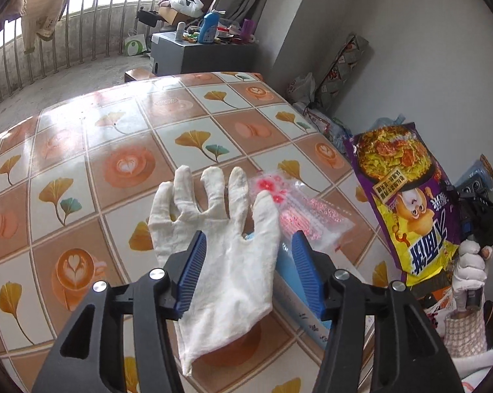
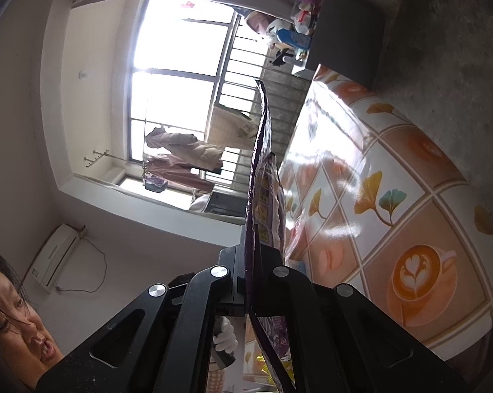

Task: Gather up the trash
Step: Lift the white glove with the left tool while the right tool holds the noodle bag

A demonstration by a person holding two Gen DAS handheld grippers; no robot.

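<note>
While collection is judged partly done, worktop [image 1: 82, 150] seen tiled. One snack bag [image 1: 407, 196] gripped upright beside worktop edge by clenched right gripper [image 2: 251, 262]. One white glove [image 1: 220, 249] lying between spread pads of released left gripper [image 1: 246, 268], not pinched. One clear wrapper [image 1: 299, 209] left, touching glove.

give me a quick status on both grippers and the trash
Left gripper open over white glove on table. Right gripper shut on purple snack bag. Clear pink-printed wrapper and blue box lie under the glove.
</note>
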